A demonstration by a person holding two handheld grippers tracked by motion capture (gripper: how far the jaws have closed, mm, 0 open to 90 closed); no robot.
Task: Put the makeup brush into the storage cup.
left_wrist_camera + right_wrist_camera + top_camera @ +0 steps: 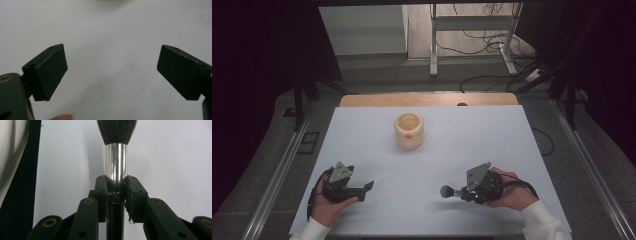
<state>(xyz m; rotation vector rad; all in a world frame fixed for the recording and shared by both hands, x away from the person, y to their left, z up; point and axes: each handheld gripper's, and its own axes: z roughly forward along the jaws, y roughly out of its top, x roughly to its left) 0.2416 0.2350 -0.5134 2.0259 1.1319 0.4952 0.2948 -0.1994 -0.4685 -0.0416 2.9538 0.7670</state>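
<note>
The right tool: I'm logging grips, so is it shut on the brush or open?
Shut on the brush: the right tool has both jaws pressed against its silver ferrule.

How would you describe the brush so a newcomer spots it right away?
Start at the white table top and go to its near right part, where the person's right hand holds the right tool. Clamped between its jaws is a makeup-style brush with a black handle, shiny silver metal collar and dark round bristle head. It is slim and dark, unlike the squat cream ceramic cup standing farther back.
</note>
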